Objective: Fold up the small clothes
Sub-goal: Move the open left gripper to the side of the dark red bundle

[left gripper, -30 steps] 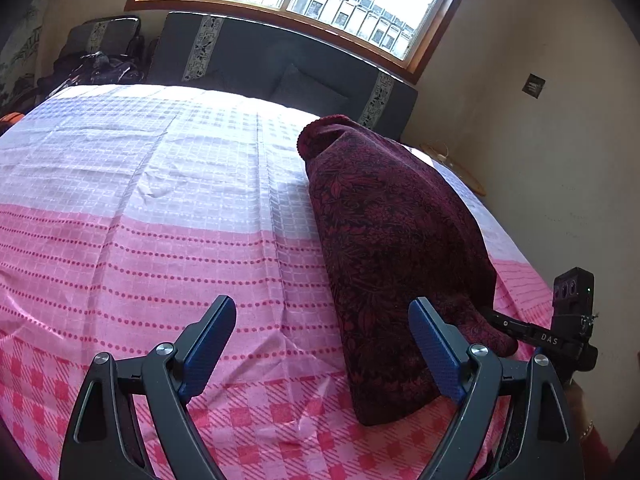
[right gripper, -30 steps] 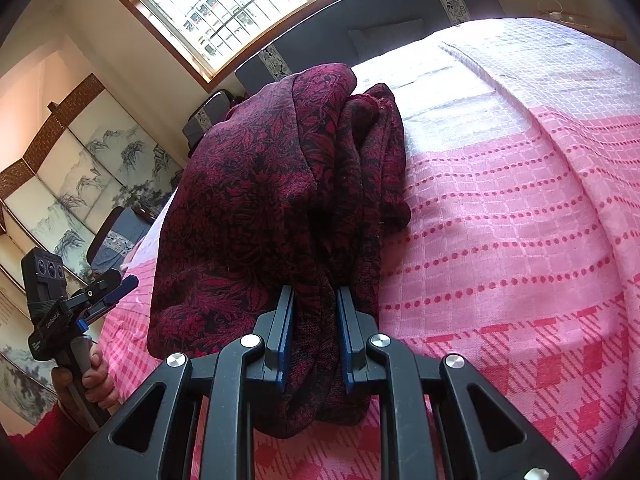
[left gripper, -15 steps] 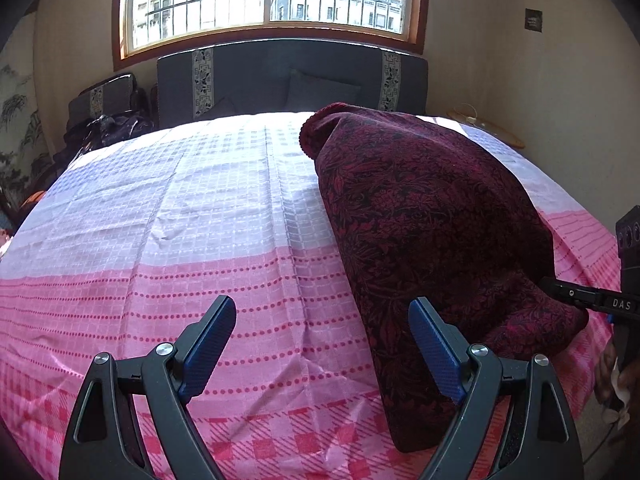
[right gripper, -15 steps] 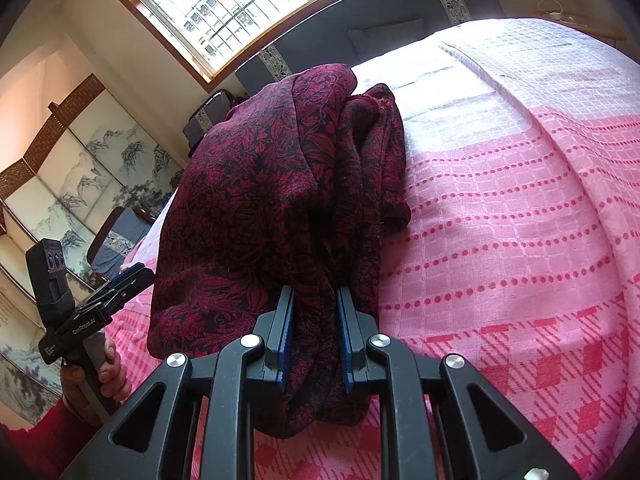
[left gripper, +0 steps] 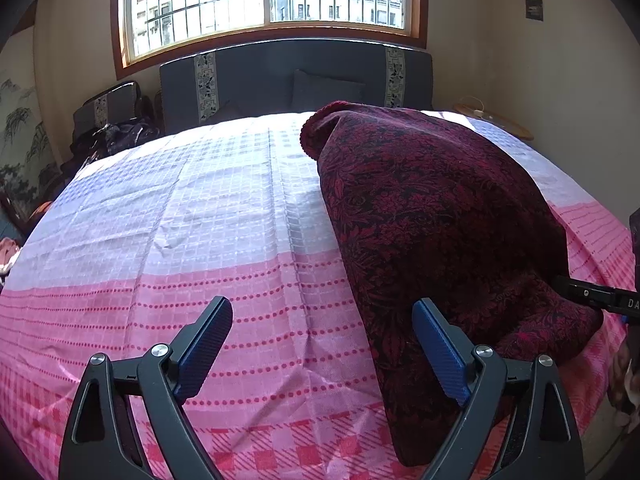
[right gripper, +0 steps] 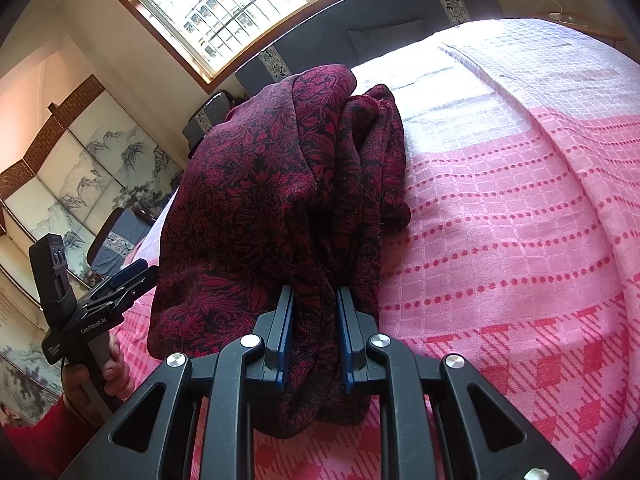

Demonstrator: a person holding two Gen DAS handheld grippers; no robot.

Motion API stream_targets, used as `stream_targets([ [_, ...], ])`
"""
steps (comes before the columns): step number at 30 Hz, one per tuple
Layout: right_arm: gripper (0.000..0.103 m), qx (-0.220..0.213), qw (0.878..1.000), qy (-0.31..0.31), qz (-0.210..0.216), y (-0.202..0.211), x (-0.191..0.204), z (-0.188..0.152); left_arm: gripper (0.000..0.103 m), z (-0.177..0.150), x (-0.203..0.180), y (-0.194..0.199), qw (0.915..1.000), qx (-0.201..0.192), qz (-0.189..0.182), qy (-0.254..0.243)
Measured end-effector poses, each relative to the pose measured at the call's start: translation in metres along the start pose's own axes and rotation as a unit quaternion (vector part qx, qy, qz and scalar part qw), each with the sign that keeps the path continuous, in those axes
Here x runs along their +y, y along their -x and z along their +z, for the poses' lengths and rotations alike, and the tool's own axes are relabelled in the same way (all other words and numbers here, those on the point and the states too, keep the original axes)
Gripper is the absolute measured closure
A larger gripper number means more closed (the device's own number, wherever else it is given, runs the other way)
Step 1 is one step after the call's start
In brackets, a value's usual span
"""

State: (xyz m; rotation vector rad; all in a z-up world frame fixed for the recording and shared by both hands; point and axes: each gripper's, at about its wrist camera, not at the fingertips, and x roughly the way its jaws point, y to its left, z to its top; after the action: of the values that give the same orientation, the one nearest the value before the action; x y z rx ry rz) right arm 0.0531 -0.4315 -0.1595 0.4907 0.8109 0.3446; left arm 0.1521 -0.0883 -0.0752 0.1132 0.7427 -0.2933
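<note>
A dark red floral garment (left gripper: 432, 216) lies folded lengthwise on the pink and white bedspread (left gripper: 200, 240), at the right in the left wrist view. My left gripper (left gripper: 324, 340) is open and empty, low over the bed just left of the garment's near end. My right gripper (right gripper: 314, 332) is shut on the bunched near end of the garment (right gripper: 280, 184). The left gripper also shows at the far left of the right wrist view (right gripper: 120, 284), beside the cloth.
A dark headboard (left gripper: 296, 76) and window stand at the far end of the bed. A chair with dark clothes (left gripper: 116, 128) is at the back left. A painted folding screen (right gripper: 80, 176) stands left of the bed. A small round table (left gripper: 496, 120) is back right.
My left gripper has swung to face the headboard squarely and has come closer to the garment. It stays open. My right gripper keeps its hold and has not moved.
</note>
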Motion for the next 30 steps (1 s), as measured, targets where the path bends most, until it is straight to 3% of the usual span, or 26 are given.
stream_targets([
  [16,0.087,-0.001,1.0,-0.001,0.001,0.0,0.0,0.0,0.009,0.004,-0.003,-0.005,0.9999,0.001,0.013,-0.004],
  [30,0.087,-0.001,1.0,-0.001,0.001,0.0,-0.001,0.0,0.006,0.006,0.002,-0.012,0.9999,0.012,0.0,0.008],
])
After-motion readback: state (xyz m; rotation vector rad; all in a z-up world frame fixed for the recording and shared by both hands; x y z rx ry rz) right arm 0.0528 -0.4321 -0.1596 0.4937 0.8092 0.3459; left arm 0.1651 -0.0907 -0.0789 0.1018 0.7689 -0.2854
